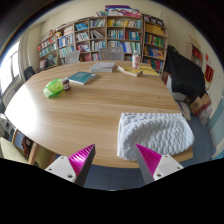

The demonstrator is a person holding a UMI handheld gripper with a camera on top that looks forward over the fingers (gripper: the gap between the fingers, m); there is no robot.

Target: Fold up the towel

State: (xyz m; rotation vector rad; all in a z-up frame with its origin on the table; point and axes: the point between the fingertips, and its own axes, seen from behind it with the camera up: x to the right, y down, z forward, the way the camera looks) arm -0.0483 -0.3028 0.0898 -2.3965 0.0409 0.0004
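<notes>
Fingers open, apart; towel on table just ahead, rightward.

Your gripper fingers spread apart, nothing between them. White towel lies bunched on round wooden table just ahead, near right finger. Bookshelves beyond.

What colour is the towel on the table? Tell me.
White, or very pale grey, towel, seen in the gripper view just beyond the open gripper.

Bright, even indoor light, window glow beside the table, strong fisheye curvature outward.
</notes>
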